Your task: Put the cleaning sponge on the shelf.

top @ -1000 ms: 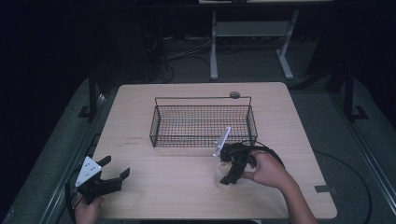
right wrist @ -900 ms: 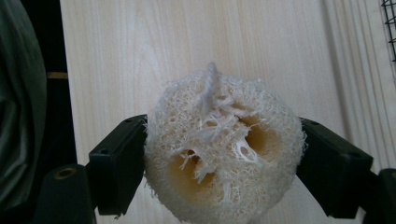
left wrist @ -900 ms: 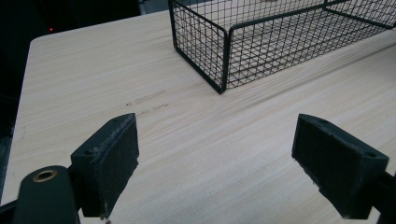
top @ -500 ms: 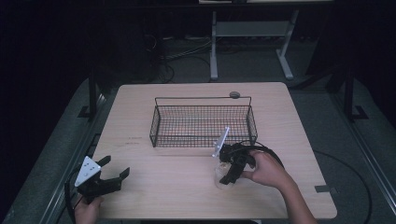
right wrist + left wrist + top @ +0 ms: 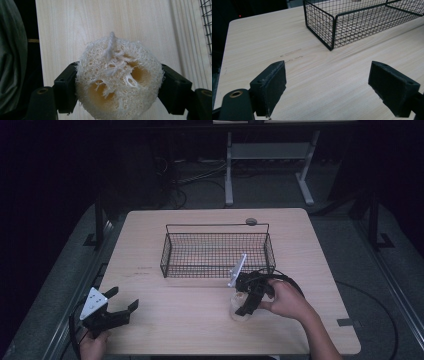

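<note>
Between the right gripper's (image 5: 117, 87) jaws, loofah sponge (image 5: 119, 79) pinched, left gripper (image 5: 334, 85) jaws spread above table (image 5: 324, 75).

— How's the light?
— Dim in the high view. The table (image 5: 150, 240) is the one lit patch; the floor and the far side of the room sink into near black. Grainy, soft detail.
— Shadows?
— Faint ones under the wire basket (image 5: 217, 252); no glare.
— And the gripper views?
— Brighter, evenly lit. In the left gripper view the wood grain is crisp, the basket's far mesh softer. In the right gripper view the loofah (image 5: 118, 77) is sharp, its left edge dark and blurred.
</note>
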The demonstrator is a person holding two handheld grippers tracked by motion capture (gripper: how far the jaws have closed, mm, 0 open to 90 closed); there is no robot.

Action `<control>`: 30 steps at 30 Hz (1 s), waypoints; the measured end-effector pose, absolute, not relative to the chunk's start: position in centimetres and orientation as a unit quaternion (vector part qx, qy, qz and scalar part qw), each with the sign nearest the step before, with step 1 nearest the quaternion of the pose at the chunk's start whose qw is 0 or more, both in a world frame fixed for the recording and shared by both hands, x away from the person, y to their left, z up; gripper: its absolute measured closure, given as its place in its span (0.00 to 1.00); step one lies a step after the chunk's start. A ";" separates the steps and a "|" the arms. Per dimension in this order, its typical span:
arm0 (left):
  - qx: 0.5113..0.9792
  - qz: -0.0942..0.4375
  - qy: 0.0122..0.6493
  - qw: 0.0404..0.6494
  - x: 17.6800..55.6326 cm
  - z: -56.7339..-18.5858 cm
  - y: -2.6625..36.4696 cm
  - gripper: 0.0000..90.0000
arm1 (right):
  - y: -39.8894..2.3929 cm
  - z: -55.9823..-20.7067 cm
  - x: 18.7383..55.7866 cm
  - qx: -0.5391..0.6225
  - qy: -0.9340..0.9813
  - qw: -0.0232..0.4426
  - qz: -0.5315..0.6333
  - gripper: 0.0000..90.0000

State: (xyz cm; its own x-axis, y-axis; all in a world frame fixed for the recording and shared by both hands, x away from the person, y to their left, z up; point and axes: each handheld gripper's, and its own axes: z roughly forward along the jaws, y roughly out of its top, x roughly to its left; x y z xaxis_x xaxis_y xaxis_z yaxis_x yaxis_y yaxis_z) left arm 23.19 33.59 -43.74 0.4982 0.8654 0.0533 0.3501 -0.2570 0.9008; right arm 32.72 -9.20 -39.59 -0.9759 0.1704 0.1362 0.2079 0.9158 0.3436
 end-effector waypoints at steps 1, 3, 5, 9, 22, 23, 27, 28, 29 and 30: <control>0.739 0.286 0.411 0.450 23.2 -43.7 33.6 0.16 | -9.1 -39.5 32.7 -0.096 -0.978 0.052 -0.179 0.30; 0.740 0.286 0.410 0.449 23.2 -43.8 33.6 0.15 | -9.0 -39.2 32.7 -0.094 -0.978 0.051 -0.177 0.30; 0.740 0.286 0.410 0.450 23.2 -43.8 33.6 0.15 | -9.0 -39.1 32.8 -0.091 -0.979 0.051 -0.177 0.30; 0.739 0.286 0.412 0.450 23.2 -43.7 33.6 0.15 | -8.8 -38.4 32.9 -0.088 -0.979 0.047 -0.177 0.30; 0.739 0.287 0.411 0.450 23.2 -43.7 33.7 0.15 | -8.4 -37.0 33.6 -0.083 -0.979 0.045 -0.183 0.30; 0.739 0.287 0.411 0.450 23.2 -43.7 33.7 0.15 | -8.4 -36.7 33.8 -0.084 -0.978 0.046 -0.188 0.30; 0.738 0.287 0.412 0.451 23.2 -43.7 33.7 0.15 | -8.3 -36.2 34.2 -0.082 -0.978 0.042 -0.189 0.30; 0.738 0.287 0.413 0.451 23.2 -43.7 33.7 0.15 | -8.3 -36.0 34.2 -0.082 -0.978 0.042 -0.189 0.30; 0.738 0.287 0.413 0.451 23.2 -43.7 33.7 0.16 | -8.3 -35.8 34.3 -0.082 -0.977 0.044 -0.191 0.30; 0.739 0.287 0.412 0.450 23.2 -43.7 33.7 0.16 | -8.4 -35.7 34.4 -0.079 -0.976 0.044 -0.197 0.30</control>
State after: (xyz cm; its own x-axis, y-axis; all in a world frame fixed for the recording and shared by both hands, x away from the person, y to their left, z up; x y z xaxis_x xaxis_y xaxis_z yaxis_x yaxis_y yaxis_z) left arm 23.17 33.71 -43.71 0.4966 0.8663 0.0534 0.3498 -0.2561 0.9011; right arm 34.42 -8.35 -35.72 -0.9838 0.1368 0.1163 0.1711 0.9102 0.3771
